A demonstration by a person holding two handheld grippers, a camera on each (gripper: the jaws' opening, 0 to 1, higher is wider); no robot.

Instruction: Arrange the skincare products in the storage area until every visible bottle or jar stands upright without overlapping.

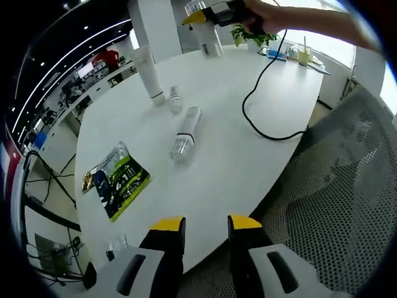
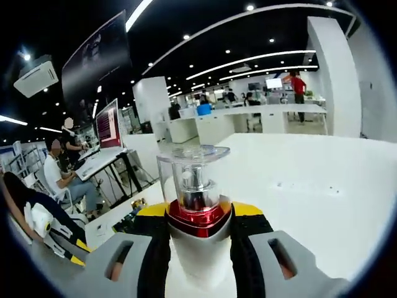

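In the left gripper view my left gripper (image 1: pixel 206 226) is open with nothing in it, low over the near edge of the white table (image 1: pixel 236 167). Ahead, a clear-capped bottle (image 1: pixel 186 133) lies on its side. Behind it a small clear bottle (image 1: pixel 175 99) and a tall white tube (image 1: pixel 149 74) stand upright. At the far side a person's hand holds my right gripper (image 1: pixel 214 13), shut on a white pump bottle (image 1: pixel 209 40). The right gripper view shows that bottle (image 2: pixel 193 174) close up, with a clear cap and red collar, clamped upright in my right gripper (image 2: pixel 198 230).
A green and black sachet (image 1: pixel 116 180) lies flat at the table's left front. A black cable (image 1: pixel 260 118) runs across the right side of the table. A grey mesh chair (image 1: pixel 347 186) stands against the right edge. A plant (image 1: pixel 251 34) and a cup (image 1: pixel 304 56) sit far back.
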